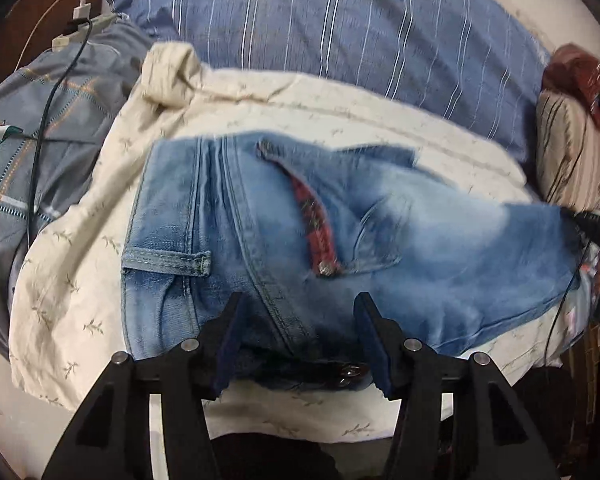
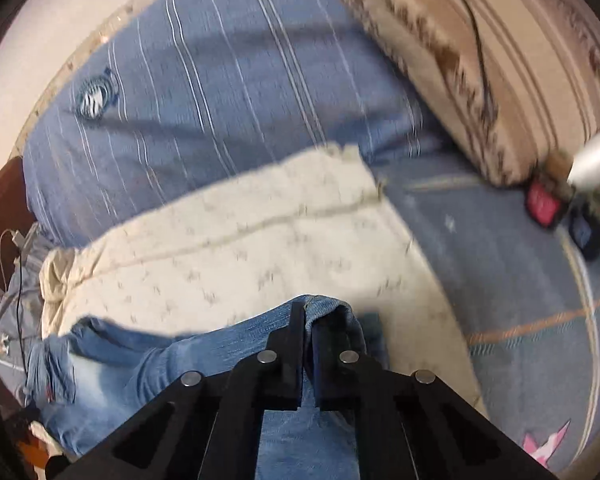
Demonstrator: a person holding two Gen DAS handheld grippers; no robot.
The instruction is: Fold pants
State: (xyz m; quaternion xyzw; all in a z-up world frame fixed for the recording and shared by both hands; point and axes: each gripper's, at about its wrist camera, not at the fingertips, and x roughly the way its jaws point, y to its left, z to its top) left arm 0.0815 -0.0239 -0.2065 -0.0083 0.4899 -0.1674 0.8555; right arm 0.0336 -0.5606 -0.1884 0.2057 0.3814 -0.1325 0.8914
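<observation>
Light blue jeans (image 1: 340, 232) lie across a cream sheet (image 1: 80, 280) on the bed, waist at the left with a belt loop and a red plaid pocket lining showing. My left gripper (image 1: 300, 308) is open, its jaws straddling the near edge of the waistband. In the right wrist view the jeans (image 2: 140, 360) stretch off to the left. My right gripper (image 2: 306, 320) is shut on a bunched fold of the denim leg (image 2: 324, 306), held above the cream sheet (image 2: 240, 248).
A blue striped quilt (image 1: 340, 40) lies behind the sheet. A grey checked pillow (image 1: 40, 120) with charger cables (image 1: 48, 100) is at the left. A brown striped cushion (image 2: 480, 60) and small dark items (image 2: 580, 228) sit at the right.
</observation>
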